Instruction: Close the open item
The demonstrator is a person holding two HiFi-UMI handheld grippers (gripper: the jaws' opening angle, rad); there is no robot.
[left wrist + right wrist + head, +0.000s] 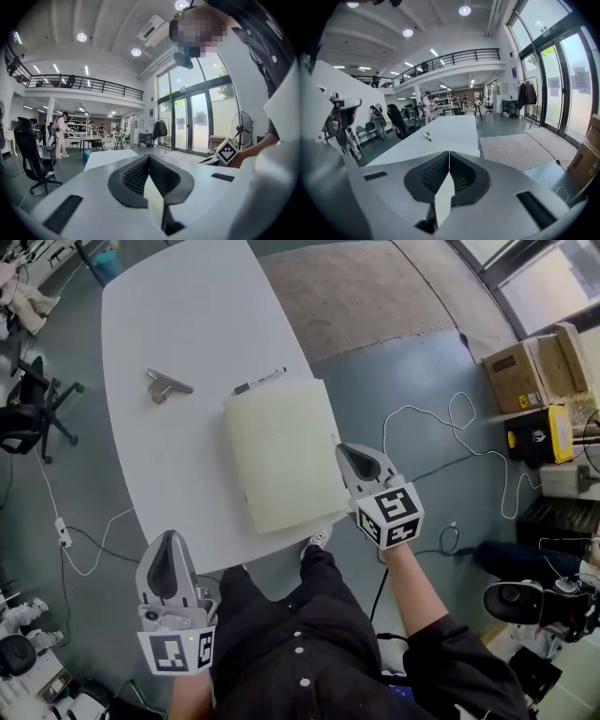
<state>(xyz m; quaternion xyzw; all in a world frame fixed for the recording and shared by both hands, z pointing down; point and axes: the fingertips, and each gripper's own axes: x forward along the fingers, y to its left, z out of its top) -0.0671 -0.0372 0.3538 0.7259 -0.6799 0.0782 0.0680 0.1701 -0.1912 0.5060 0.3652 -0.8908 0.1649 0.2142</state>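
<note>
Head view: the cream folder lies flat, cover down, at the near edge of the tabletop — folder or pad, hard to say. The right claw sits just beside its right edge, and whether they touch can't be judged. The left claw hangs off the tabletop beside the person's dark shirt. A marker and a metal clip lie beyond the folder. Left gripper view: the left claw is pressed together with nothing in it, folder hidden. Right gripper view — the right claw is pinched together and empty, the metal clip tiny far up the tabletop
</note>
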